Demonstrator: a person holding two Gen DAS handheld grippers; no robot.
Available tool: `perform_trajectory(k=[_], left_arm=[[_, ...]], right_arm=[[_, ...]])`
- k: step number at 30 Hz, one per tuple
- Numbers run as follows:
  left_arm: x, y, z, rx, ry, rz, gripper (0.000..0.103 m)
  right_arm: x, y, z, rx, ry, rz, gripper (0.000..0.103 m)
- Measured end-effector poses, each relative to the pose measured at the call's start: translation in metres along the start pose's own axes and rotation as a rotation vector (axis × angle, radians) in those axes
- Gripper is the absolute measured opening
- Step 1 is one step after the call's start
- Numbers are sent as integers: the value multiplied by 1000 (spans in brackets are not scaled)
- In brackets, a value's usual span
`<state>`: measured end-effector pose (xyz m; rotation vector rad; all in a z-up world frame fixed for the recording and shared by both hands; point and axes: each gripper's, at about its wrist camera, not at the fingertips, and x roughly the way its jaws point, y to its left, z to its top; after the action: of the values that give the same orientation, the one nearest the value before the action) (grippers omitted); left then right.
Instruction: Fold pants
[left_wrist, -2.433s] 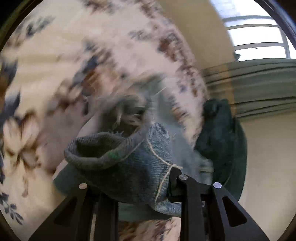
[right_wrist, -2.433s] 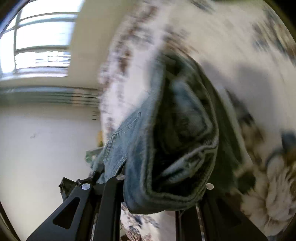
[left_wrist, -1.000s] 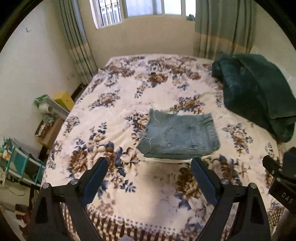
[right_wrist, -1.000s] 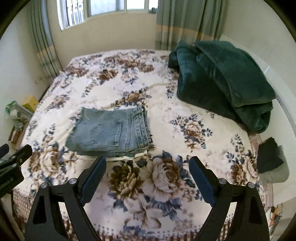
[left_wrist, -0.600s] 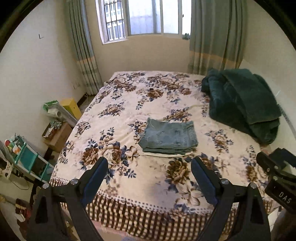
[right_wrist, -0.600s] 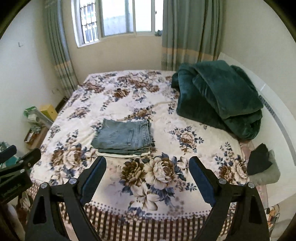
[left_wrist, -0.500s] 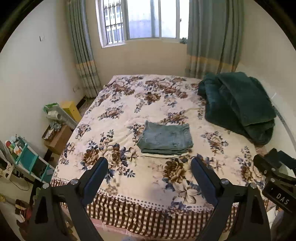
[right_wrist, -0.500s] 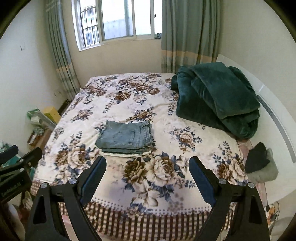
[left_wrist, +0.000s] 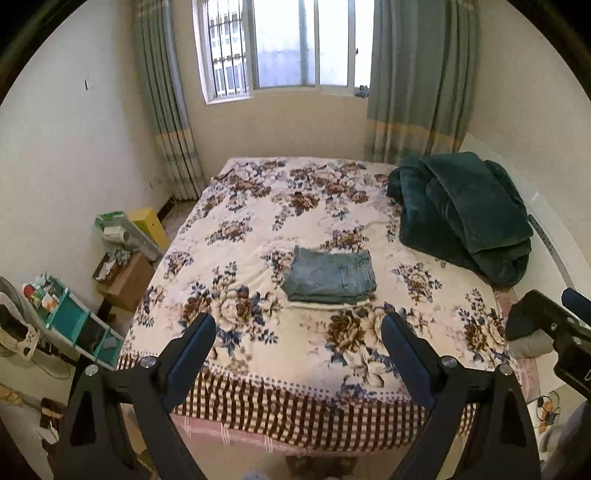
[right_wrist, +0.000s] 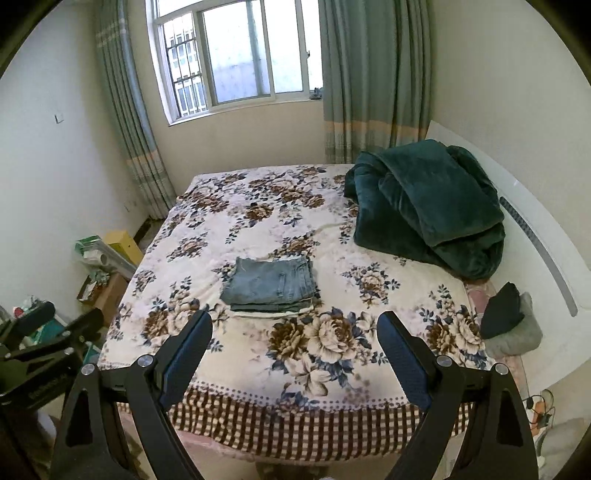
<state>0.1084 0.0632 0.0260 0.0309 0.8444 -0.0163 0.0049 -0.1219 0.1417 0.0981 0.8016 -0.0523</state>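
The blue denim pants (left_wrist: 330, 276) lie folded in a flat rectangular stack near the middle of the floral bed (left_wrist: 258, 229); they also show in the right wrist view (right_wrist: 271, 286). My left gripper (left_wrist: 297, 350) is open and empty, held back from the foot of the bed, well short of the pants. My right gripper (right_wrist: 293, 349) is open and empty too, at a similar distance. Each gripper shows at the edge of the other's view: the right one (left_wrist: 554, 332), the left one (right_wrist: 48, 343).
A dark green blanket (left_wrist: 465, 210) is heaped at the bed's far right. A dark cloth on a grey cushion (right_wrist: 511, 325) sits at the right edge. Boxes and a teal shelf (left_wrist: 70, 321) stand on the floor to the left. Window and curtains at the back.
Both grippers let go of the pants, which now lie folded on the bed. Both have pulled back and up, away from the bed, so the whole room shows.
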Motion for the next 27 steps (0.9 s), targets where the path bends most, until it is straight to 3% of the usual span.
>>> perform_trajectory(k=[4, 6, 12, 27], left_arm=[[-7, -2, 3, 10, 19, 3, 92], [-9, -2, 3, 12, 27, 35, 99], [-14, 0, 5, 0, 32, 75, 99], [-21, 7, 11, -9, 21, 79, 100]], right_arm=[[-13, 7, 12, -15, 25, -1, 93], [-16, 10, 18, -22, 46, -5, 93], [-16, 14, 26, -24, 71, -14, 93], [-11, 13, 26, -23, 99, -36, 93]])
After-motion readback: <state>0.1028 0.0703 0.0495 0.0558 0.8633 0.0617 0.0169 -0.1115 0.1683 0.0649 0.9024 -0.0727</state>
